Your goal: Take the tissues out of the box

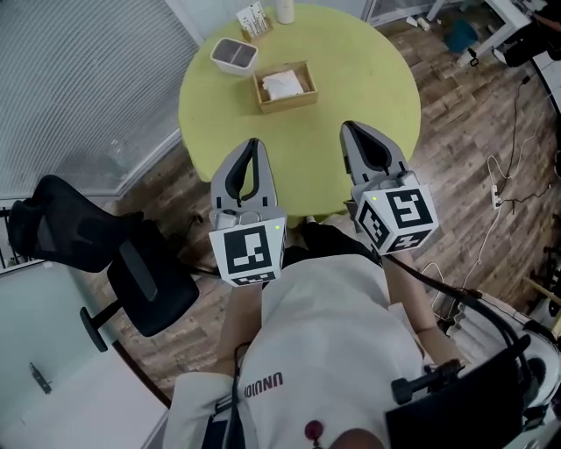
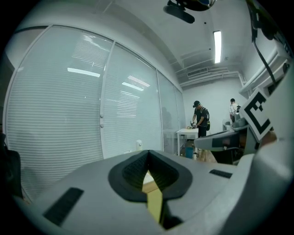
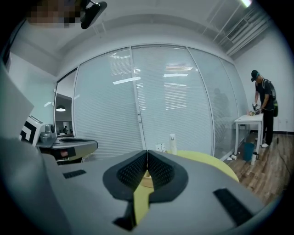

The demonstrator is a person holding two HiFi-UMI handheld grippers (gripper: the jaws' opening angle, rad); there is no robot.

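Observation:
A shallow wooden box [image 1: 285,87] with white tissues [image 1: 282,83] in it sits on the far half of the round yellow-green table [image 1: 351,79] in the head view. My left gripper [image 1: 254,143] hovers over the table's near edge, jaws together and holding nothing. My right gripper [image 1: 349,128] is level with it to the right, also shut and empty. Both point toward the box from well short of it. In each gripper view the black pads meet at the tip, left gripper [image 2: 148,152] and right gripper [image 3: 147,152], with only a sliver of table showing below.
Beyond the box are a small grey-and-white tub [image 1: 234,55], a card holder [image 1: 254,19] and a white bottle [image 1: 285,10]. A black office chair [image 1: 105,254] stands left of the table. Cables and a power strip [image 1: 496,195] lie on the wooden floor at right. People stand far back [image 2: 200,118].

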